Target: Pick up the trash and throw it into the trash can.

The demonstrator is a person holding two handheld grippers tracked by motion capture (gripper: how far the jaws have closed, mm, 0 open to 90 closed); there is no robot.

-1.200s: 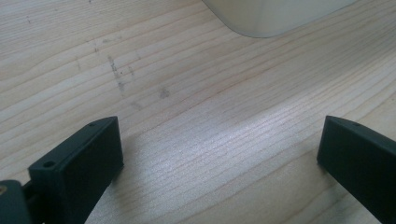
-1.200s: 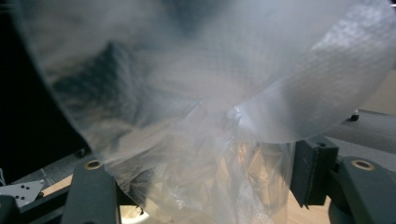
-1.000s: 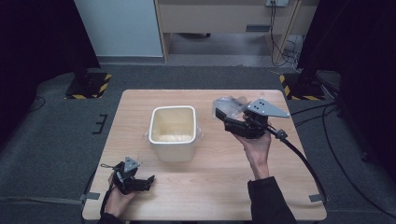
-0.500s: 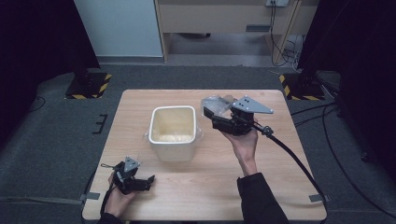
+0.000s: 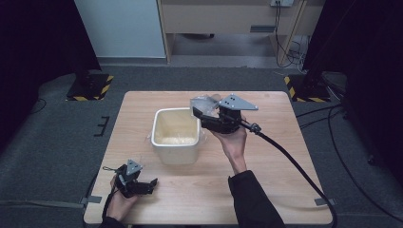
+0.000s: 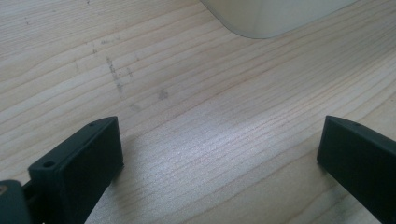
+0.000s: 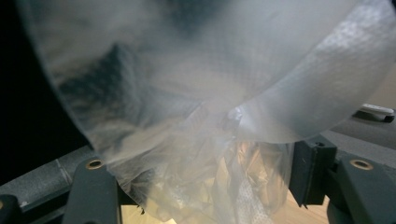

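Note:
A cream square bin [image 5: 175, 135] stands in the middle of the wooden table [image 5: 280, 161]. My right gripper [image 5: 198, 113] hovers at the bin's right rim, shut on a crumpled clear plastic bag [image 5: 203, 102]. In the right gripper view the bag [image 7: 205, 116] bulges up between the two black jaws and covers most of the picture. My left gripper [image 5: 151, 185] rests low on the table near the front left corner, open, with bare wood between its jaws [image 6: 219, 154]. The bin's rounded corner [image 6: 275, 18] sits ahead of it.
A thick black cable [image 5: 294, 164] trails from the right gripper across the table's right side to the floor. Yellow-and-black striped stand feet [image 5: 90, 88] sit on the grey floor beyond the table, beside a desk and a white panel.
My right gripper has carried the plastic bag leftward, from the table's back right to the bin's right rim. The left gripper has stayed where it was.

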